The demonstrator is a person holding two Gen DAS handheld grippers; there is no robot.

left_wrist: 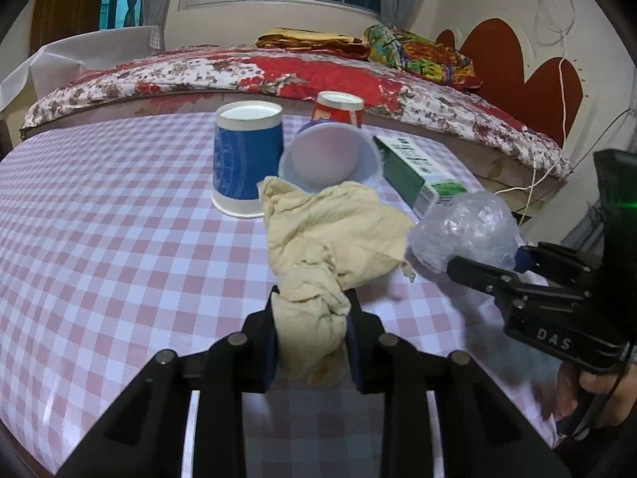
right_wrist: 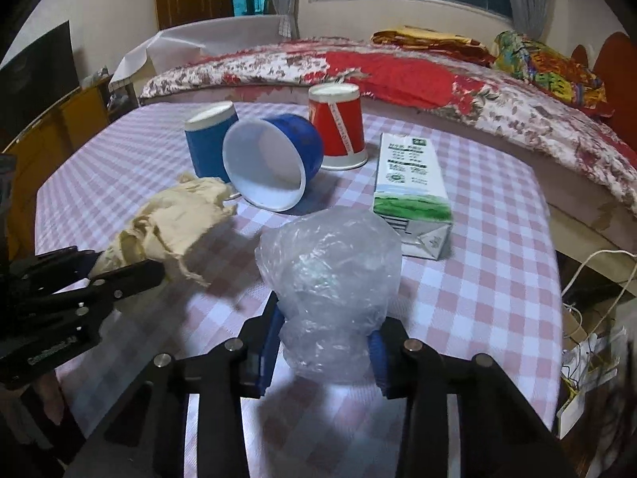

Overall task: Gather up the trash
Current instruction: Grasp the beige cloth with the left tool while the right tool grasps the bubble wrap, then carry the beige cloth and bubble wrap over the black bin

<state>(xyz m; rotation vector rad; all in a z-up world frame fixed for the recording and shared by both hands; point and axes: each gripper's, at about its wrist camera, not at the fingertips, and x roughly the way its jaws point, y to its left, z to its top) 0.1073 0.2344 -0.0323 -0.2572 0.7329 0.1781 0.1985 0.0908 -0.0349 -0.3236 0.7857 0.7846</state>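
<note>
Left gripper (left_wrist: 312, 342) level, pinching beige tissue (left_wrist: 326, 235), right gripper (right_wrist: 324, 342) clamping plastic bag (right_wrist: 330, 275)

Dim, perhaps overhead-lit; fisheye-warped edges.

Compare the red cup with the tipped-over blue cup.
The red cup stands upside down on its rim; the tipped blue cup lies on its side, white inside showing. The red cup sits farther back, the tipped blue cup nearer the crumpled tissue. Both rest untouched on the checked tablecloth.

Black left gripper (left_wrist: 312, 342), blue pads (left_wrist: 270, 354), silver screws, white lettering
</note>
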